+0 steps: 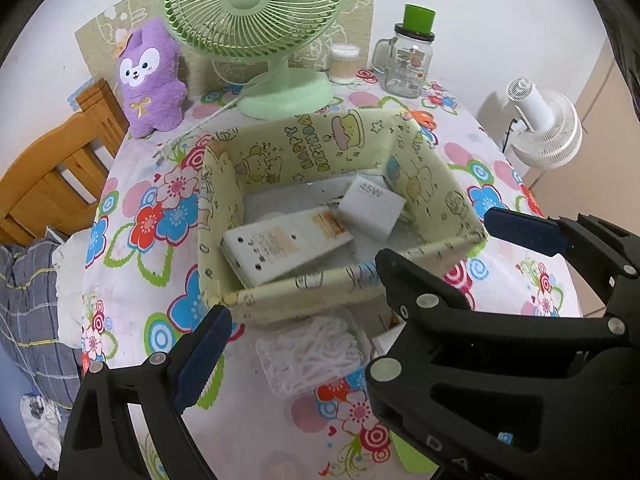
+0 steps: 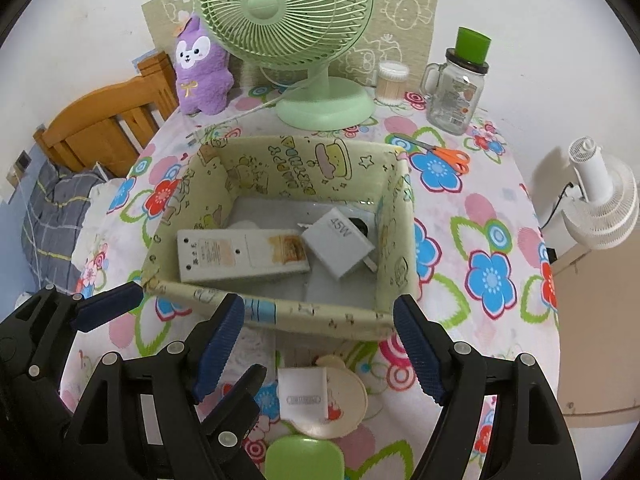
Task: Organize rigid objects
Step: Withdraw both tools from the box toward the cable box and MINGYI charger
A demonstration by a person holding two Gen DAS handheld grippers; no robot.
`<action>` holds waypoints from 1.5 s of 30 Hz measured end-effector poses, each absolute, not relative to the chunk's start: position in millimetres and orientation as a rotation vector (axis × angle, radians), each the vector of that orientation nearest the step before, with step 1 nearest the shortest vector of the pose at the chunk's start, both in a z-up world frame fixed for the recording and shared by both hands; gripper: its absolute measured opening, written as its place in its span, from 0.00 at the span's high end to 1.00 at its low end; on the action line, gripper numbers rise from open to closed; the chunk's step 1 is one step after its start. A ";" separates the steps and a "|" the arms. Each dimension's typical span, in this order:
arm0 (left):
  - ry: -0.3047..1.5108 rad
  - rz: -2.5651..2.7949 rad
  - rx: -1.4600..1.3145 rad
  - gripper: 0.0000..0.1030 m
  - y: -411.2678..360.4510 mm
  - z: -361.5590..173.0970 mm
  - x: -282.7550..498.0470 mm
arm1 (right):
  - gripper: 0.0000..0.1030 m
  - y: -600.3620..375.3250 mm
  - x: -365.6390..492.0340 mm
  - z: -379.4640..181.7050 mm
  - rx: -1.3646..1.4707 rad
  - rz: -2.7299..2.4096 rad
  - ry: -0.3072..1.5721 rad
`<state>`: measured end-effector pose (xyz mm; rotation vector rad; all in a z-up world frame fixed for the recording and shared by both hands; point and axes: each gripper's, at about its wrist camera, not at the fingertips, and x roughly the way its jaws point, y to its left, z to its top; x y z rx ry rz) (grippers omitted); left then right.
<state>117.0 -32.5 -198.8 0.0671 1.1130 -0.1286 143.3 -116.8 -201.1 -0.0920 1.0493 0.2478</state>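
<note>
Flowered tablecloth. Orange scissors clear only in right view. Storage box holding power strip, charger. Left gripper, right gripper wide, empty.

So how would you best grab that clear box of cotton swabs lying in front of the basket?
Judging by its pose, grip the clear swab box across its two long sides, coming from above. It lies flat on the tablecloth near the basket, so only its side walls offer grip.
</note>
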 end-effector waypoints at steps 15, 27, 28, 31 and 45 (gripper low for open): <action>1.098 -0.159 0.100 0.07 -41.0 -196.7 85.2 | 0.17 -126.3 106.1 -199.3 -0.080 0.200 1.044; 1.098 -0.193 0.140 0.07 -45.5 -204.8 64.3 | 0.13 -131.7 81.4 -208.5 -0.066 0.164 1.052; 1.100 -0.194 0.143 0.07 -45.6 -206.3 62.7 | 0.13 -132.0 79.5 -210.0 -0.064 0.161 1.055; 1.105 -0.202 0.150 0.07 -44.9 -211.5 58.7 | 0.13 -132.4 74.2 -214.8 -0.056 0.152 1.064; 1.069 -0.207 0.197 0.07 -33.9 -239.9 37.6 | 0.13 -123.4 53.2 -246.5 -0.070 0.141 1.048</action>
